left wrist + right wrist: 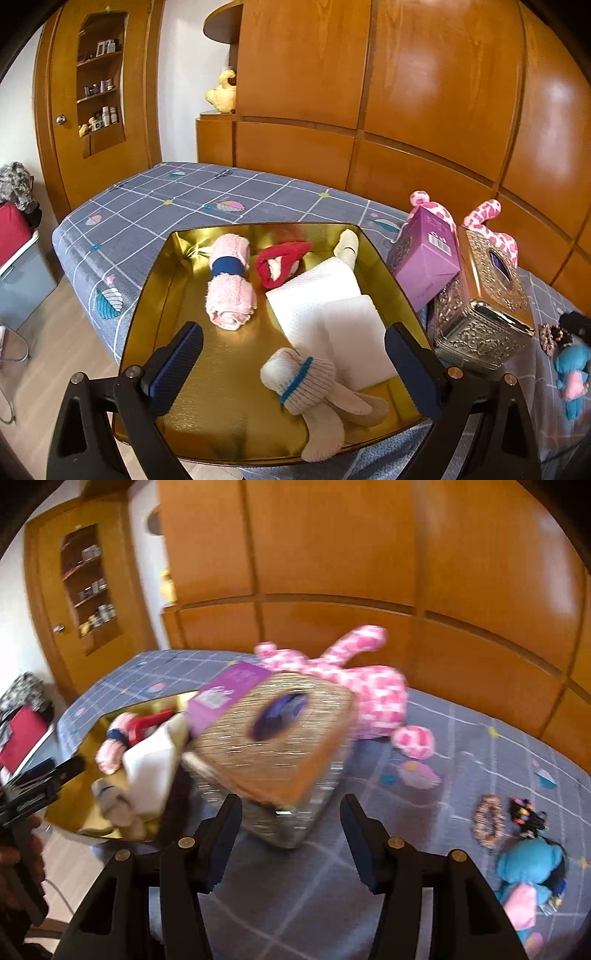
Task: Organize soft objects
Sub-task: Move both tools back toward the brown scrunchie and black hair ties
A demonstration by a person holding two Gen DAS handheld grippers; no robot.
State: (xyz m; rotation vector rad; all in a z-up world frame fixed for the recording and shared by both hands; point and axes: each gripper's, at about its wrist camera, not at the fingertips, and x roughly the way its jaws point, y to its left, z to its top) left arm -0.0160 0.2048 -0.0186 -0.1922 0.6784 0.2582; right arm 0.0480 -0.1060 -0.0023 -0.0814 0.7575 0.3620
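A gold tray (177,295) lies on the bed and holds a rolled pink towel (229,280), a red cloth (280,260), folded white cloths (325,310) and a cream sock bundle with a blue stripe (306,384). My left gripper (293,365) is open just above the tray's near end, with the sock bundle between its fingers but not held. My right gripper (290,834) is open and empty in front of an ornate gold tissue box (273,746). A pink plush (369,686), a blue doll (528,867) and a scrunchie (489,821) lie on the bed.
A purple box (424,254) leans between the tray and the tissue box (484,295). The grey checked bedspread (166,203) reaches back to wooden wardrobe panels. A grey bin (22,280) stands on the floor at the left. The right wrist view is motion-blurred.
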